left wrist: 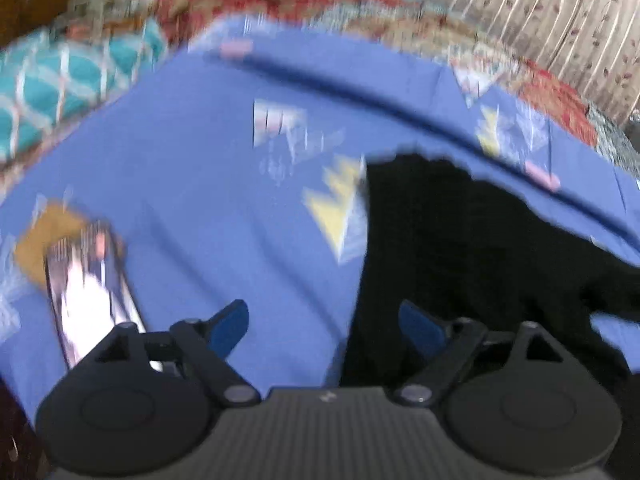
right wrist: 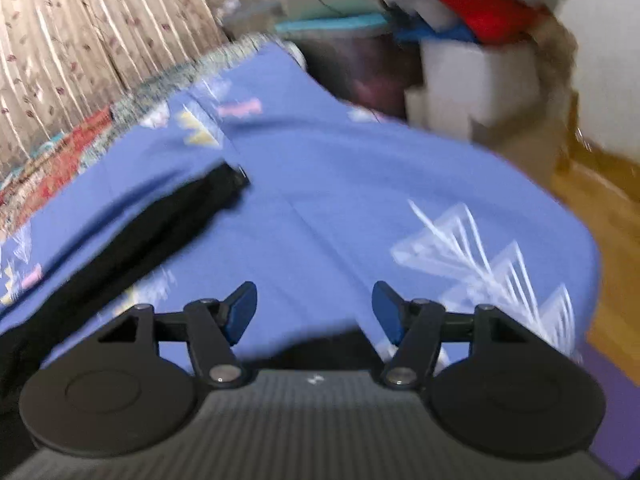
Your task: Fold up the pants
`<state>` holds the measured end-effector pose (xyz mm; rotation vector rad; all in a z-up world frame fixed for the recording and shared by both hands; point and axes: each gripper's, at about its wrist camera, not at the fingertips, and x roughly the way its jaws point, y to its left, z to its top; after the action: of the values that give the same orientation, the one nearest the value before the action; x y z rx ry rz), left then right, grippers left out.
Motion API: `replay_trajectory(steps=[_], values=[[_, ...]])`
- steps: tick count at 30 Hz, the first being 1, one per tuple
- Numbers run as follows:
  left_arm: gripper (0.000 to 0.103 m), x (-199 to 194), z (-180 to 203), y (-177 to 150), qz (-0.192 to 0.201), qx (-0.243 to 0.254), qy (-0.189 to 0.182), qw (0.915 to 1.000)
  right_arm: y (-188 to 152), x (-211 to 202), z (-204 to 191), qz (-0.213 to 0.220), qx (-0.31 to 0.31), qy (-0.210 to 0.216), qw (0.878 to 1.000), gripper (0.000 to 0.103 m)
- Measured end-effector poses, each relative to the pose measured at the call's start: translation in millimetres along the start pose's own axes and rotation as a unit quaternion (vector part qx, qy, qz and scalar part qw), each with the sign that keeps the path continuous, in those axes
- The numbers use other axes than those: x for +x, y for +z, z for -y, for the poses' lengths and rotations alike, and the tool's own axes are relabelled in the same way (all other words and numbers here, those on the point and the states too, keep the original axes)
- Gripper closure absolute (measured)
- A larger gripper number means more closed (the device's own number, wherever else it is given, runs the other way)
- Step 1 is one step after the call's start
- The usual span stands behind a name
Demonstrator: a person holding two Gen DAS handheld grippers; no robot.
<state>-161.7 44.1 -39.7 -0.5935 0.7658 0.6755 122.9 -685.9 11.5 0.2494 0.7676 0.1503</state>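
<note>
Surface: blue patterned bedsheet (left wrist: 192, 184) on the bed, pleated curtain (right wrist: 80, 40) behind; both views are motion-blurred.
Pants: black pants (left wrist: 460, 260) lie on the sheet, a long dark length of them at the left of my right view (right wrist: 132, 236).
Left tool (left wrist: 324, 328): released, nothing between the pads, its right pad over the pants' edge.
Right tool (right wrist: 314, 312): released, empty, over bare sheet.
Technique: I judge that I should re-grip two corners at one end, pinch through every layer, lift evenly and smooth before folding.
Risk: a phone (left wrist: 92, 292) lying near the fold area.

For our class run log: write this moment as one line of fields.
task: fold pants | left gripper: open, empty | right gripper: open, empty | black fabric pants: lying on blue patterned bedsheet | views: blurred
</note>
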Motion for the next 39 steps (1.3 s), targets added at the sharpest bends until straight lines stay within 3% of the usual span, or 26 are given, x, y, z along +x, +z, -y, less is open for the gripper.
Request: replay_trajectory(steps=[3, 7, 15, 24, 30, 34, 39], values=[[0.017, 1, -9, -20, -0.035, -0.031, -0.015, 0.9988, -24, 3, -7, -0.014, 0.016, 0.007, 1.0, 0.035], [0.016, 1, -11, -34, -0.067, -0.075, -0.046, 0.9939, -30, 2, -14, -0.004, 0.03, -0.001, 1.0, 0.035], [0.016, -7, 0, -40, -0.067, -0.079, -0.059, 0.9929, -48, -34, -9, 0.03, 0.088, 0.009, 0.996, 0.035], [0.016, -24, -1, -49, -0.061, -0.085, -0.071, 0.9919, -53, -47, -6, 0.05, 0.096, 0.028, 0.994, 0.036], [0.01, -42, -6, -54, -0.053, -0.099, -0.106, 0.988, -55, -65, 11, 0.091, 0.168, 0.042, 0.981, 0.051], [0.007, -44, -3, -61, -0.065, -0.109, -0.124, 0.9841, -59, -53, 28, 0.056, 0.225, 0.078, 0.97, 0.053], [0.004, -32, 5, -65, -0.096, -0.132, -0.142, 0.9763, -67, -37, 20, 0.018, 0.233, 0.095, 0.968, 0.053]])
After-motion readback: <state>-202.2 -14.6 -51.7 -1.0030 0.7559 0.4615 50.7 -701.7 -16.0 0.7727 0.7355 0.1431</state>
